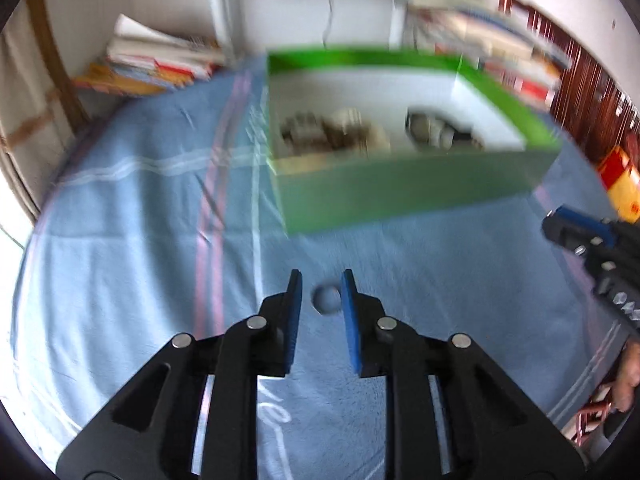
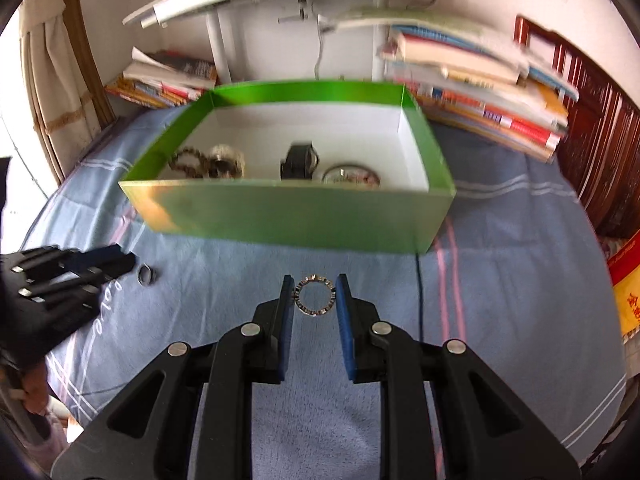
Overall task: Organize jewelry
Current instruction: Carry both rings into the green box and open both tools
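A green box [image 2: 304, 220] with a white inside stands on the blue cloth and holds bead bracelets [image 2: 208, 162], a black watch [image 2: 298, 160] and a round piece [image 2: 352, 176]. My right gripper [image 2: 314, 295] is shut on a beaded ring bracelet [image 2: 314, 295], both pads touching it, in front of the box. My left gripper [image 1: 321, 296] is open around a small grey ring [image 1: 327, 299] lying on the cloth, blurred; the ring also shows in the right wrist view [image 2: 146, 274]. The box also shows in the left wrist view [image 1: 400, 184].
Stacks of books [image 2: 480, 92] lie behind the box at right and others [image 2: 168, 80] at left. A white desk leg [image 2: 218, 40] stands behind. A dark wooden frame [image 2: 600, 152] is at far right. A thin cord [image 2: 418, 300] crosses the cloth.
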Tool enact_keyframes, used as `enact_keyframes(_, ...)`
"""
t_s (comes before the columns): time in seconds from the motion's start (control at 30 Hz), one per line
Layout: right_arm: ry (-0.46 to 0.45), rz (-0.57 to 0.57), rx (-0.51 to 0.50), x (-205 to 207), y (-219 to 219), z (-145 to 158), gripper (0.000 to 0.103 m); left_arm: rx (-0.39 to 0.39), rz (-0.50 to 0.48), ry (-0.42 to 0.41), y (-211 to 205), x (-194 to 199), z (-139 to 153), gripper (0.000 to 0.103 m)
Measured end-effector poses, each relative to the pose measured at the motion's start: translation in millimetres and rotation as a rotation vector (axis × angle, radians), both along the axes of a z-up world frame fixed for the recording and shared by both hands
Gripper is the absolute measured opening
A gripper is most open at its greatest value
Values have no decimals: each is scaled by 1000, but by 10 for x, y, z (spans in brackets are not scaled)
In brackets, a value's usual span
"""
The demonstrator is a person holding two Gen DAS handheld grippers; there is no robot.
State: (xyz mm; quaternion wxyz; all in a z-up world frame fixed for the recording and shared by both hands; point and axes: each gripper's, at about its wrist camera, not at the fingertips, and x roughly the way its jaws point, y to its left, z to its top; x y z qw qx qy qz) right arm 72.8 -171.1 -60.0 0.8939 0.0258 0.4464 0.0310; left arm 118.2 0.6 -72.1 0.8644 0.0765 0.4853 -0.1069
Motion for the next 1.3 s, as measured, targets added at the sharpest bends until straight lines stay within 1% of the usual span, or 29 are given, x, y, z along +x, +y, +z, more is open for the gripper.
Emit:
enact_keyframes(0.07,7,-1,0,8,-1,-30,21,13,2,18,-44,42,-114,26)
enact_keyframes(0.13,11,-1,0,10,-5,-46,21,16,5,25,-57,75,-171,26)
enact_keyframes(0.27,13,-1,4,1,-6,-61,21,2,5,24,-31,67,-183,26)
enact_keyframes(0.3,14,-1,6,-2,-2,-68,21,-6,5,26,-13,62,-183,25)
enact_keyframes(0.33,15,0,7,-2,0,-72,21,-12,7,27,12,53,-181,20)
enact_keyframes(0.5,18,7,9,2,16,-77,21,-9,22,16,45,-56,-167,20)
enact_keyframes(0.6,-1,11,5,15,15,9,21,-9,29,-23,40,-99,-13,20)
enact_keyframes(0.67,-31,20,2,44,10,147,21,-14,20,-67,31,-114,187,20)
enact_keyframes(0.73,-81,24,-11,93,3,352,21,-14,4,-127,-6,-94,448,20)
enact_keyframes(0.8,-151,26,-33,195,1,605,21,-11,-1,-174,-48,-24,664,20)
enact_keyframes(0.83,-169,25,-38,260,-5,678,21,-10,-6,-209,-88,43,804,20)
enact_keyframes(0.87,-179,23,-38,346,-16,731,21,-13,-13,-230,-134,112,899,20)
enact_keyframes(0.93,-177,12,-32,581,-55,759,21,-34,-23,-237,-224,314,997,20)
enact_keyframes(1.0,-147,-4,-34,816,-98,669,21,-41,-25,-220,-323,527,979,20)
enact_keyframes(1.03,-113,-23,-32,965,-141,556,21,-39,-23,-210,-385,636,926,20)
enact_keyframes(1.13,-53,-56,-19,1158,-243,335,21,-41,-21,-151,-509,912,686,20)
enact_keyframes(1.23,-23,-64,-7,1239,-284,190,21,-45,-20,-105,-531,1022,480,20)
enact_keyframes(1.3,-14,-64,-5,1255,-283,146,22,-41,-25,-85,-575,1064,382,21)
